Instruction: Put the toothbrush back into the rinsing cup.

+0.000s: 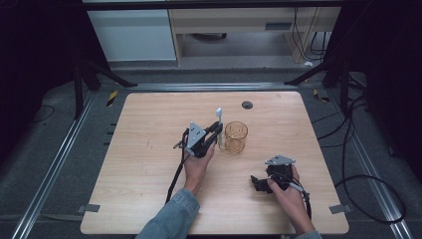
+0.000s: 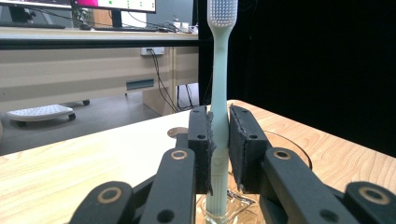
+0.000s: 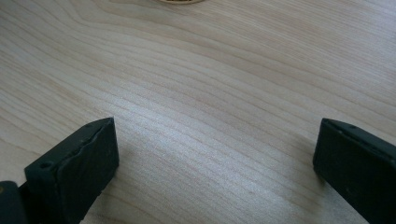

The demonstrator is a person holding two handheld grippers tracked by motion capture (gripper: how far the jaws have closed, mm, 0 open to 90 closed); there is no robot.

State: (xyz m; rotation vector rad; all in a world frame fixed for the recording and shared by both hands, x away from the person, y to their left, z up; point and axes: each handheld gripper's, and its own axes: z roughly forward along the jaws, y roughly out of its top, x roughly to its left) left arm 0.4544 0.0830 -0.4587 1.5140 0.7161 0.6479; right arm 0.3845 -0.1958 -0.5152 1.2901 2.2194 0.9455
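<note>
Denim covers the person's left forearm (image 1: pixel 171 216) at the near edge of the wooden table (image 1: pixel 149 199). On the near right part of the tabletop the right gripper (image 1: pixel 255 182) rests low in the right hand (image 1: pixel 288 191), its 2 black jaws standing wide apart with only bare wood grain between them in the right gripper view.

Farther in, toward the middle of the table, the left hand (image 1: pixel 198 167) holds the left gripper (image 2: pixel 219 140), whose 2 pads are clamped on the handle of a pale green toothbrush (image 2: pixel 219 93). The brush stands upright, bristle head on top, and its lower end reaches down into a clear glass mug (image 1: pixel 235 137) that sits just beside the gripper, on its right in the high view. In the left gripper view the mug's rim curves behind the jaws.

Beyond the mug a round dark cable port (image 1: pixel 247 104) lies near the table's far edge.
</note>
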